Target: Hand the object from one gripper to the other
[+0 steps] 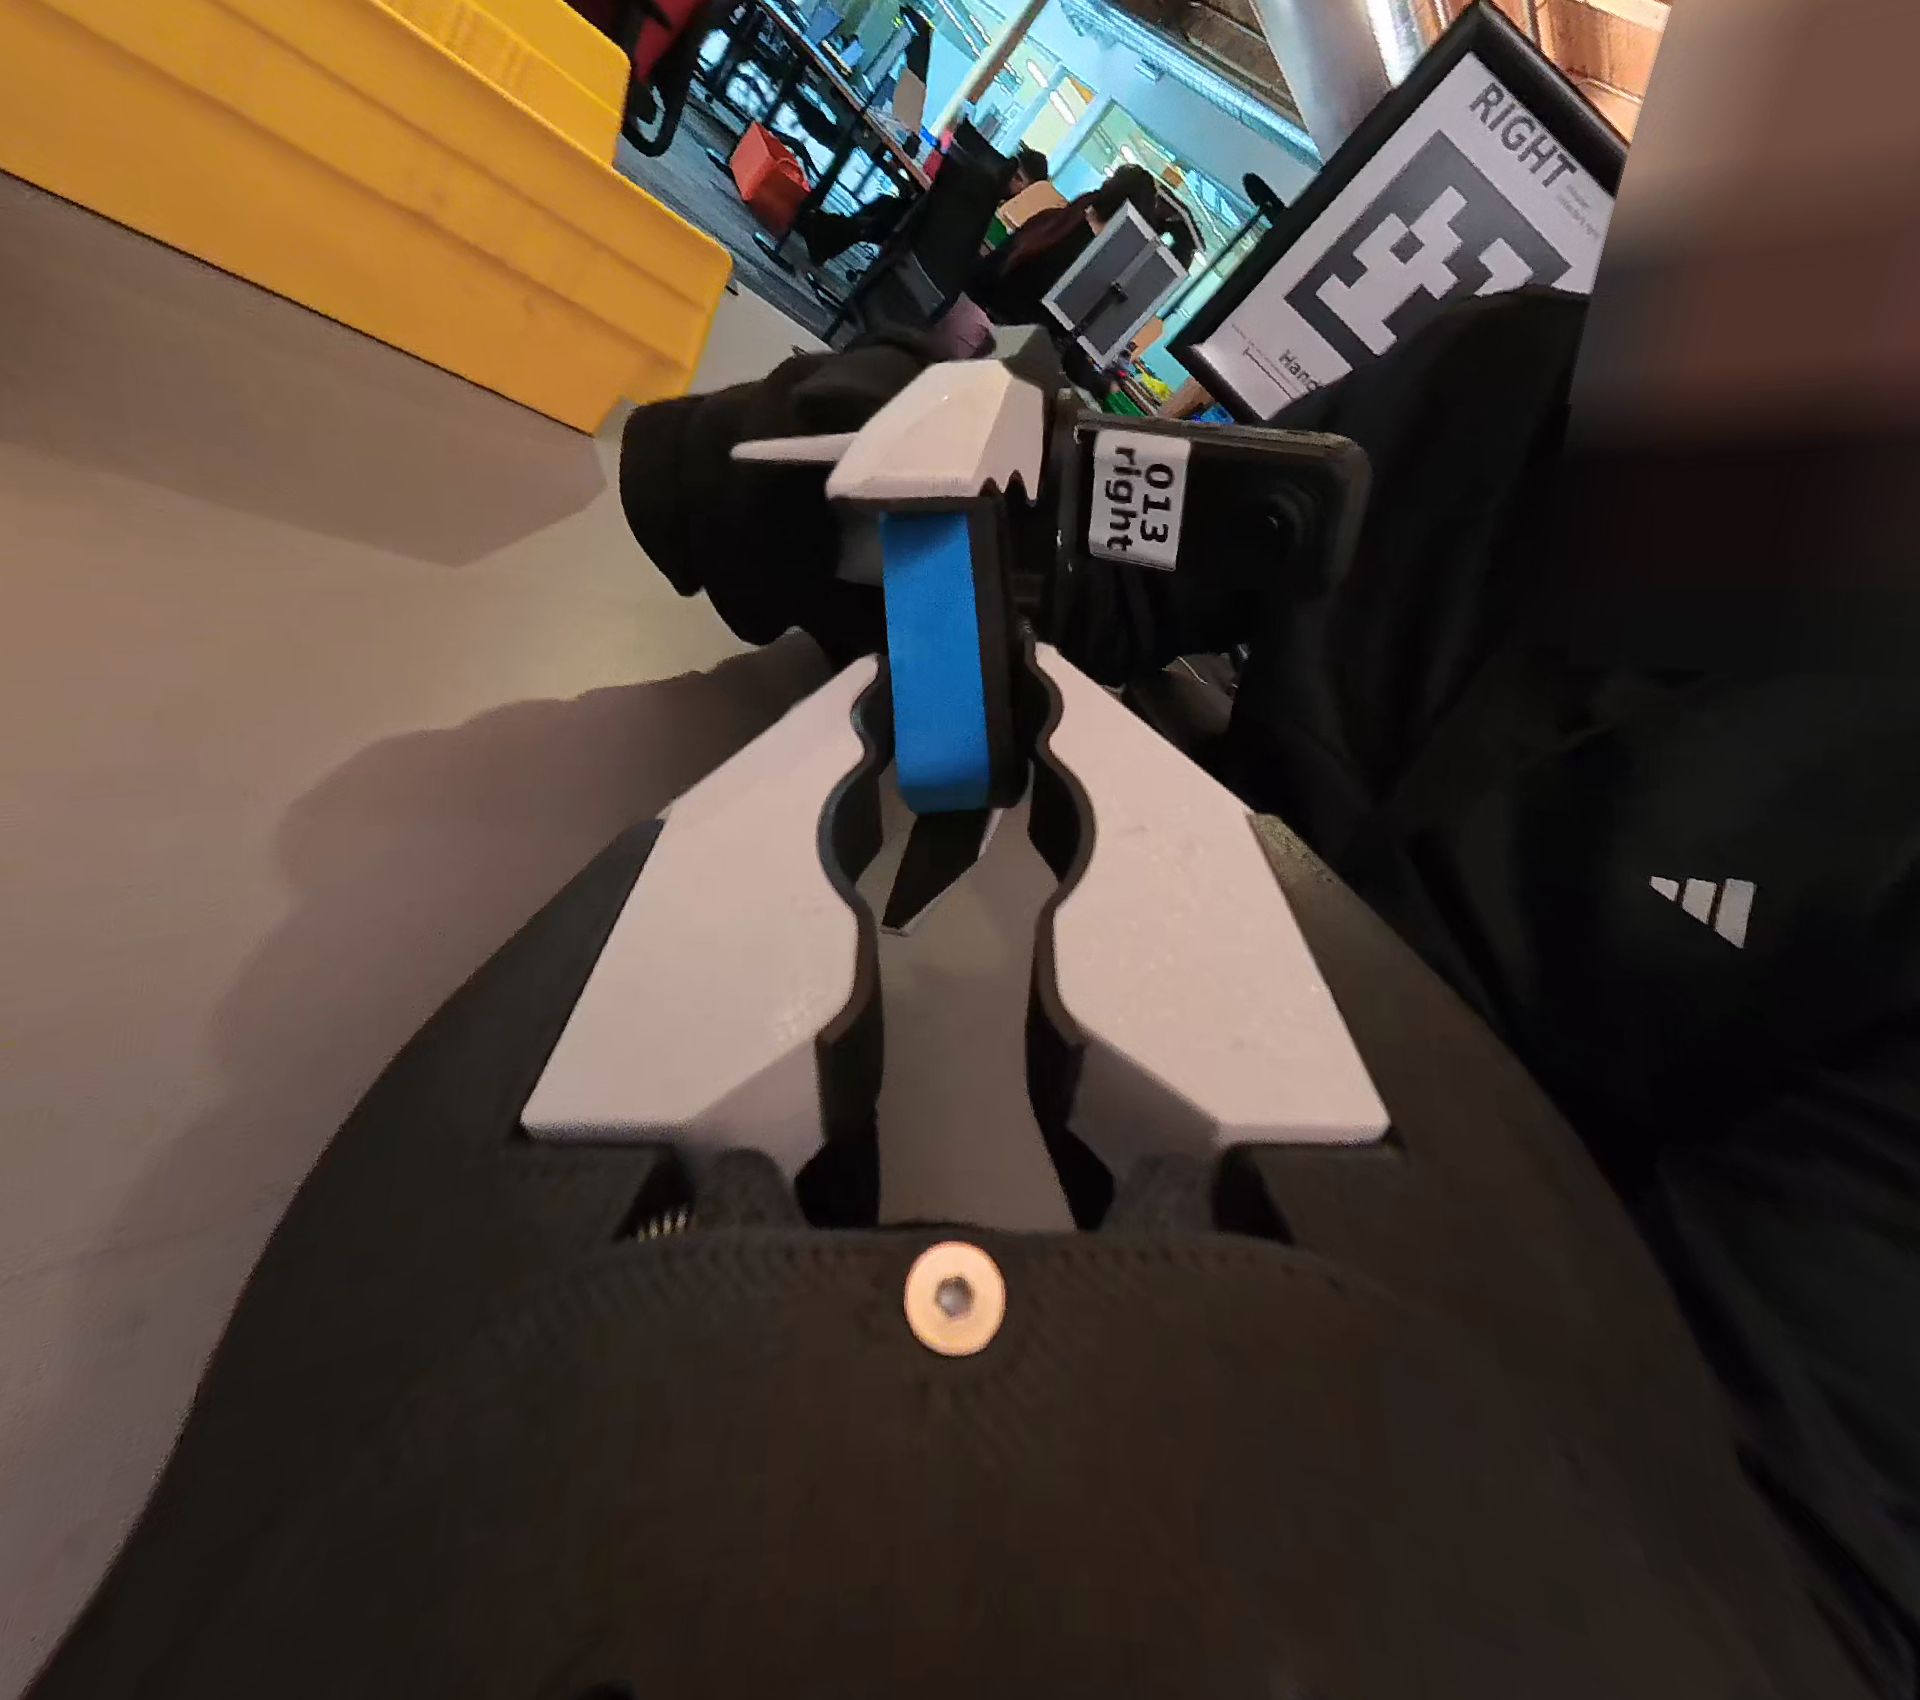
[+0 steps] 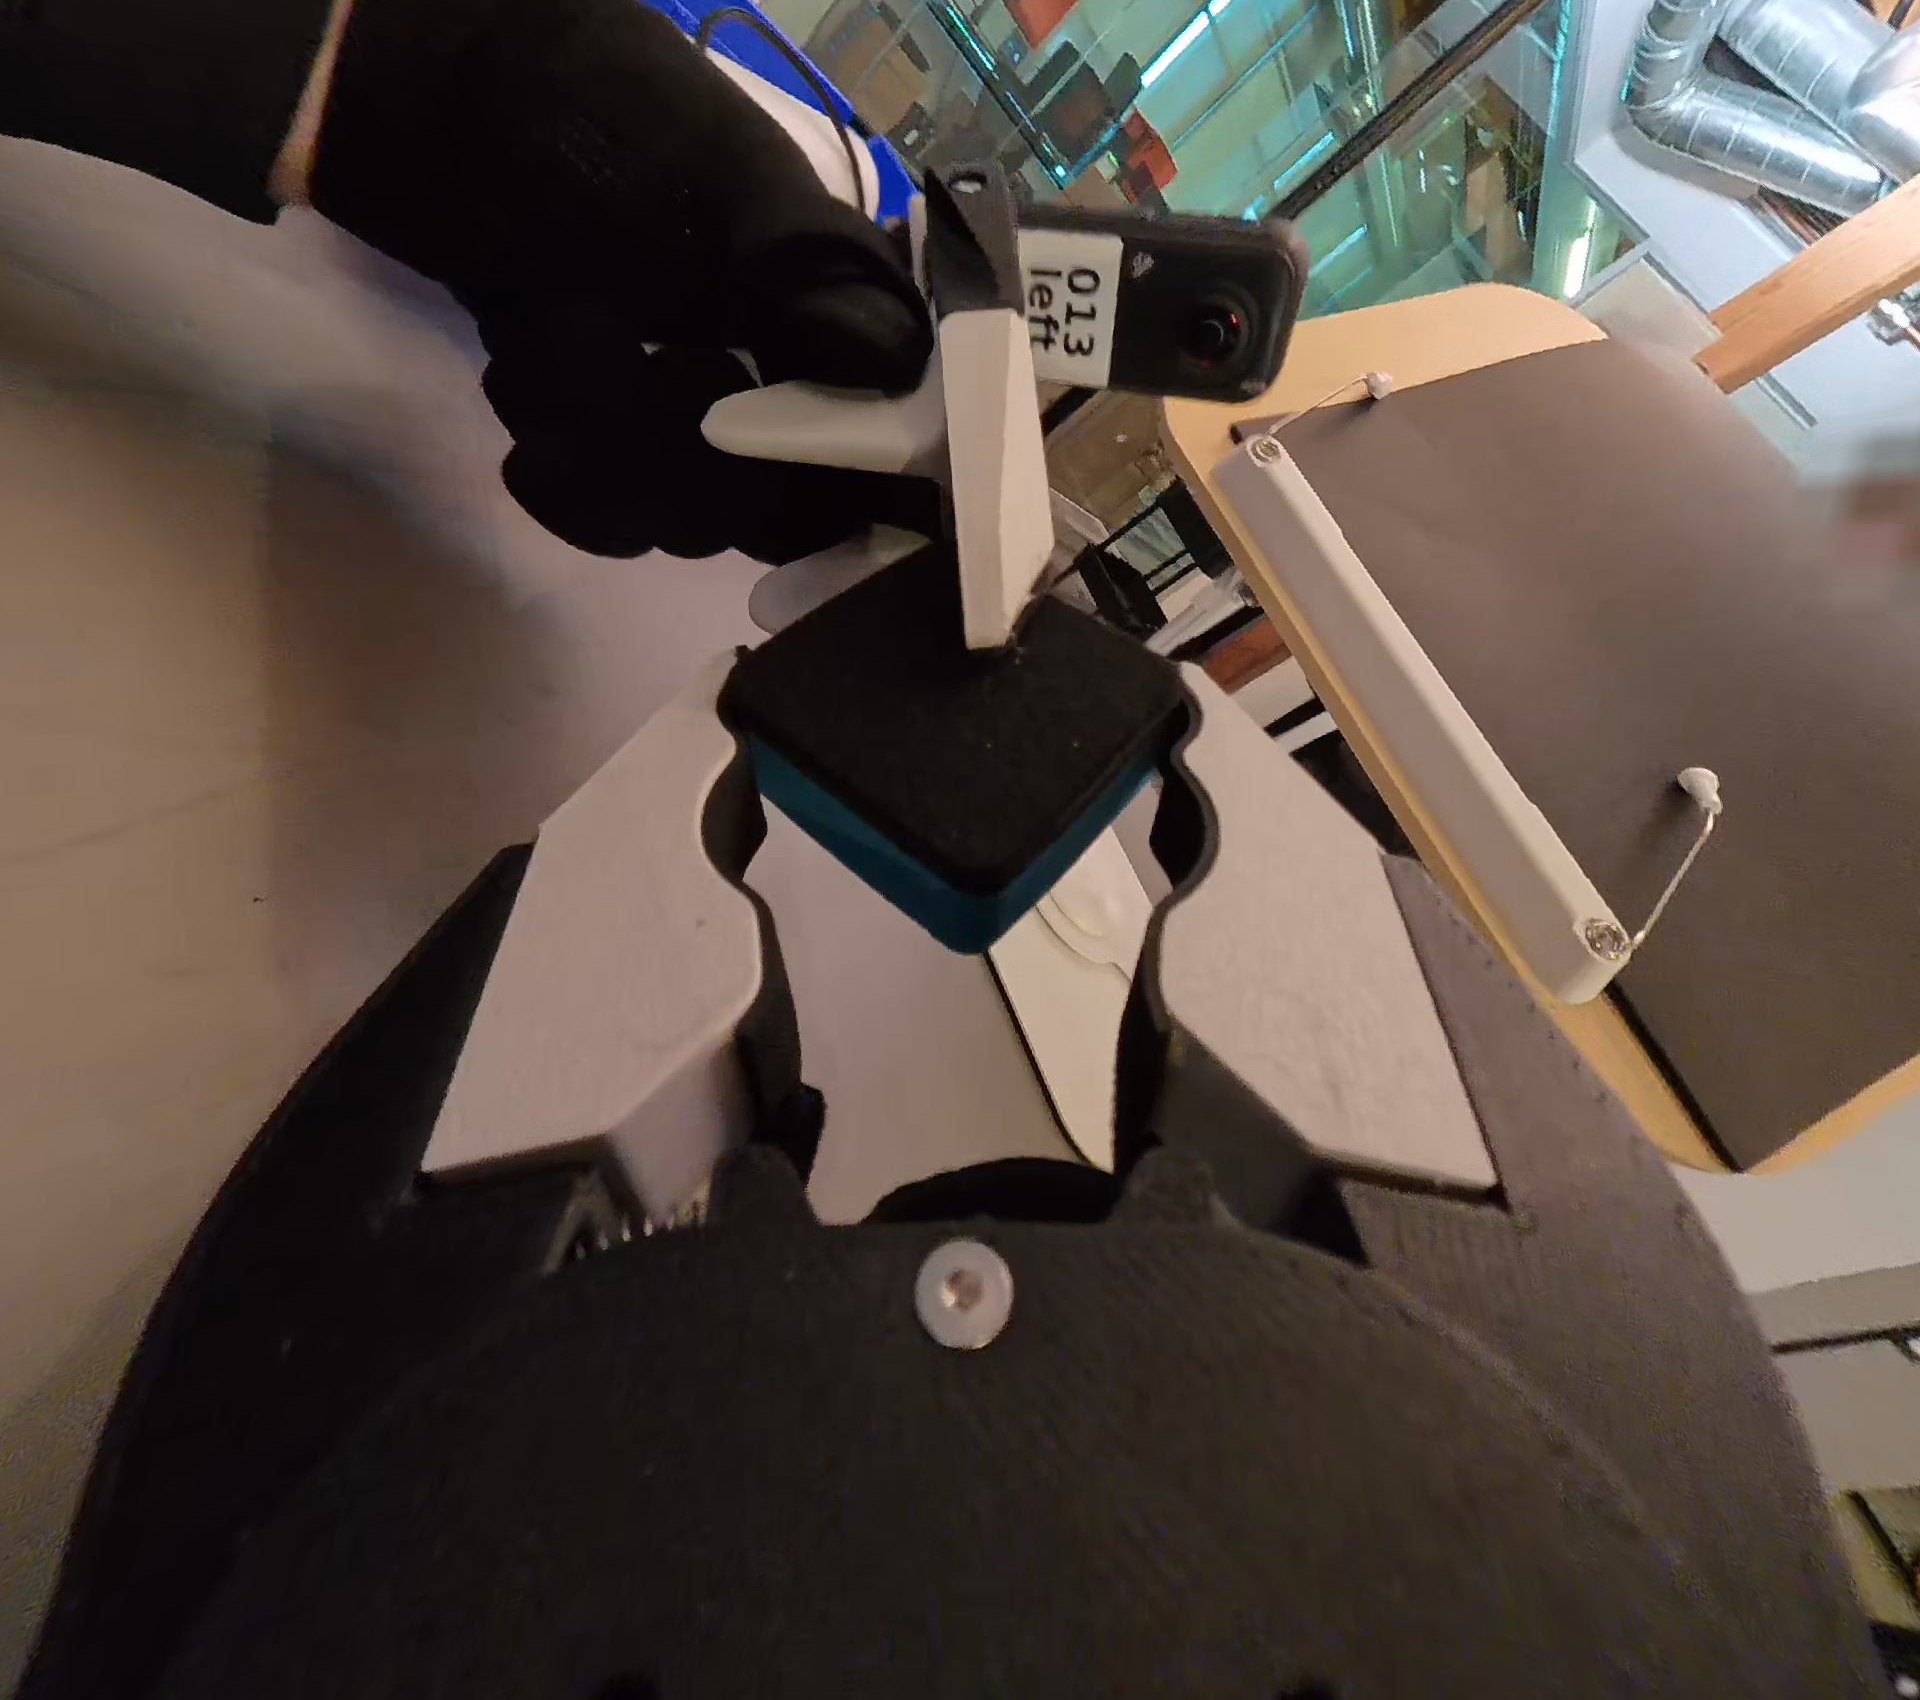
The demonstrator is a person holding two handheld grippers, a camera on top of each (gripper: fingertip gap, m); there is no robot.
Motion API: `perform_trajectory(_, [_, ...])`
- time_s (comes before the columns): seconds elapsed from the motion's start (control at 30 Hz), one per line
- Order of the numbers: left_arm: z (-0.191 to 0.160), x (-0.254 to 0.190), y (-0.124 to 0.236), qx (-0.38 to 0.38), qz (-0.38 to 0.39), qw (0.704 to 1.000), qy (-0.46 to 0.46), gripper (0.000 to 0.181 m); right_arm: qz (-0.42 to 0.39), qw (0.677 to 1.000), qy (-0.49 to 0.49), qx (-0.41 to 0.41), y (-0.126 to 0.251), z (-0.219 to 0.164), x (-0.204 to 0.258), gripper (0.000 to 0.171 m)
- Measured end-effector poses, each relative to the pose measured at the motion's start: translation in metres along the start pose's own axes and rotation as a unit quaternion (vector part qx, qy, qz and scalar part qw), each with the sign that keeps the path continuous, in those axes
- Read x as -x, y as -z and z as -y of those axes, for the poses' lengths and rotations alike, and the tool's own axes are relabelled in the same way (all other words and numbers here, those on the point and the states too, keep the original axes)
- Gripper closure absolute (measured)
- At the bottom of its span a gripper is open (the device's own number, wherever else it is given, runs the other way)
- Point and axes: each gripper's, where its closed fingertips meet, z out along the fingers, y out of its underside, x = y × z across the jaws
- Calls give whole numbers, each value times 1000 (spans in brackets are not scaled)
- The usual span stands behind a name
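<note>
Both views evenly lit, indoor overhead light w/ bright daylight through background windows. Strong fisheye distortion: straight edges bend near borders. Soft shadows fall on the grey table (image 1: 260,611). Background out of focus. Motion blur on the gloved hand (image 2: 623,279). Black gripper bodies underexposed, little detail. No strong glare.

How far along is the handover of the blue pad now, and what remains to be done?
Done: both grippers are at the pad. In hand: the right gripper grips the blue pad by its edges, and the left gripper has a finger on each face; whether it already clamps cannot be told. Left: the right gripper probably must open and draw back.
</note>
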Motion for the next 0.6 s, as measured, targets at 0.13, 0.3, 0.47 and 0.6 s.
perform_trajectory(0.13, [15, 23, 10, -23, 102, 994, -4, 116, -35, 998, -23, 39, 0, -17, -17, 97])
perform_trajectory(0.3, [38, 47, 22, -27, 277, 959, -54, 100, -87, 988, -32, 126, 4, -52, -39, 97])
perform_trajectory(0.47, [46, 66, -4, -3, 376, 923, -79, 86, -123, 975, -9, 183, 10, -71, -53, 97])
perform_trajectory(0.6, [48, 75, -28, 7, 407, 908, -105, 82, -135, 970, 0, 204, 13, -77, -58, 97])
